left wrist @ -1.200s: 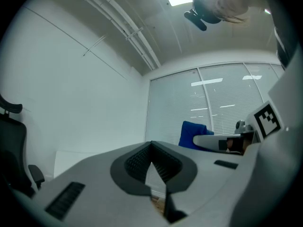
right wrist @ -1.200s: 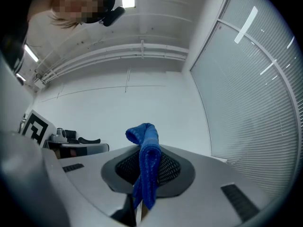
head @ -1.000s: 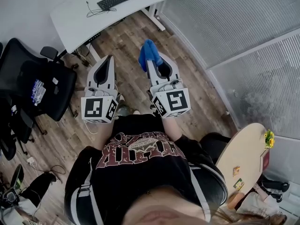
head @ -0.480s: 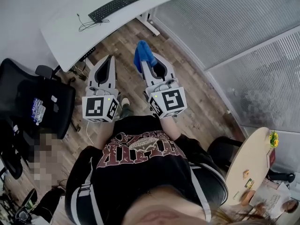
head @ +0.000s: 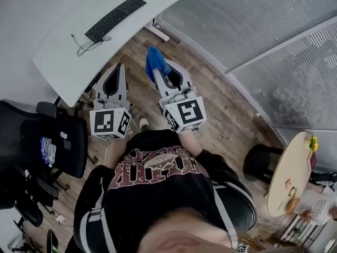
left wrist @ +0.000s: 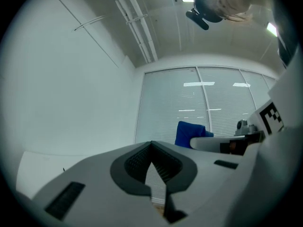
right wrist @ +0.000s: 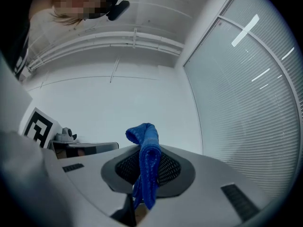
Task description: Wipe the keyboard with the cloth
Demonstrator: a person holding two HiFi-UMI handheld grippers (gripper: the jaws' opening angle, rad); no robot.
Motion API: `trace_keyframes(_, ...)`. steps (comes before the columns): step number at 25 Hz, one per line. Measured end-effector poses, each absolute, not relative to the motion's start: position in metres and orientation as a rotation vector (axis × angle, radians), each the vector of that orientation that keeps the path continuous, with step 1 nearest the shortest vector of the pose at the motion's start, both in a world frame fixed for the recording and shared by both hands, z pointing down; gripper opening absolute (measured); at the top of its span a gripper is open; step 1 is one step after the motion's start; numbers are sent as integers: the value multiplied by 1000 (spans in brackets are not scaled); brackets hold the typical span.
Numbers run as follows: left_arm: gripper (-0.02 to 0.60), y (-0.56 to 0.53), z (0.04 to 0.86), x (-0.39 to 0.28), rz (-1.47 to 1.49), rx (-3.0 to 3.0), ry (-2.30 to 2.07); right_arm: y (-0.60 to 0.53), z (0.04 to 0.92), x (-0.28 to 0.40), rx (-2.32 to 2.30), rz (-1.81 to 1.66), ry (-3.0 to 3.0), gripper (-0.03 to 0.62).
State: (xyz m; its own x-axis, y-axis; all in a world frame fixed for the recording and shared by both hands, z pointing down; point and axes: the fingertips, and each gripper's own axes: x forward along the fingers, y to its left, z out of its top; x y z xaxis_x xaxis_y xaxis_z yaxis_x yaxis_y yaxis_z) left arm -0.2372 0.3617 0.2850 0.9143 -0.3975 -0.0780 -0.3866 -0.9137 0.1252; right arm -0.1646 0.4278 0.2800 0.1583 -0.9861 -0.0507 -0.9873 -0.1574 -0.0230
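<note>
Head view, read left to right.

- Black office chair point(head: 50, 141) stood at far left on the wood floor point(head: 221, 109).
- White desk point(head: 58, 62) was at upper left. The black keyboard point(head: 116, 18) lay flat on it toward the far edge, with its thin cable point(head: 84, 44) looped on the desk top just beside the keyboard's left end.
- Left gripper point(head: 119, 67) was held out in front of the person's chest, tips pointing toward the desk and not touching the keyboard. In the left gripper view point(left wrist: 151, 148) its jaws met at the tips with nothing between them; only a thin sliver of gap showed lower down.
- Right gripper point(head: 159, 73) was just beside the left one, at about the same reach. Its jaws were clamped on the blue cloth point(head: 154, 61). The right gripper view point(right wrist: 142, 174) showed the cloth point(right wrist: 147, 150) pinched between the pads, one folded end sticking up past the tips and the rest hanging down through the jaws. From the left gripper view the cloth point(left wrist: 189, 134) appeared as a blue bunch at the tip of the neighbouring gripper point(left wrist: 222, 143).
- The cloth was apart from the keyboard, over the floor and short of the desk.
- A wall of slatted glass panels point(head: 253, 25) ran along the right.
- Dark stool point(head: 258, 162) and a round pale table point(head: 284, 183) sat at lower right, with small items on the table too small to identify.
</note>
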Motion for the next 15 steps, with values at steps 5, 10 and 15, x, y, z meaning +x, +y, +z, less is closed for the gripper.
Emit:
trace_keyframes(5,29,340,286,-229,-146,2986,-562,406,281,-160,-2368,42,1970,64)
trace_keyframes(10,29,324,288,-228,-123,2991,-540,392,285,-161,-2382,25,1957,64)
trace_keyframes(15,29,309,291,-220,-116,2979,-534,377,288,-153,-2389,-2,1964,64)
